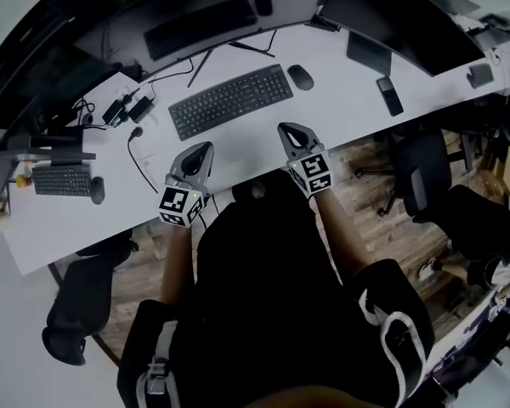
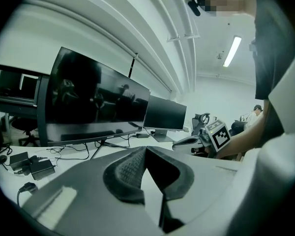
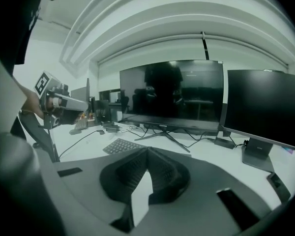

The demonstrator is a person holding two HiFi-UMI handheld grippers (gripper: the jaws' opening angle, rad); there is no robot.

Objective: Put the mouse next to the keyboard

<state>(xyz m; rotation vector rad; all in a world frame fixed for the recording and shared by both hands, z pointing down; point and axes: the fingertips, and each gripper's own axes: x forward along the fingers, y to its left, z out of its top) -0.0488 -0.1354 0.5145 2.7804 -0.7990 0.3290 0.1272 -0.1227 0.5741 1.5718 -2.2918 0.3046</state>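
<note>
Head view shows my left gripper [image 1: 206, 148] and my right gripper [image 1: 284, 128] over the near edge of the white table [image 1: 340, 109], both pointing at the keyboard [image 1: 230, 101]. In each gripper view my two jaws are pressed tight together, tip to tip, with nothing between them. So both my grippers are closed and hold nothing. The mouse [image 1: 300, 76] lies flat on the table, just beside the right end of the keyboard and a little toward the far side. It is near the keyboard but not touching it. My right gripper is the closer one, and it is apart from the mouse, with bare table between them. I think the job looks done, since the mouse already sits next to the keyboard. I cannot be sure, though; it may be that nothing has started. If it is done, all I need to do is keep my grippers away and not bump anything. If the mouse should go closer, I would open my right jaws wide first, reach forward over the mouse, and close on its two sides gently. It is round and smooth, so it could slip.
</note>
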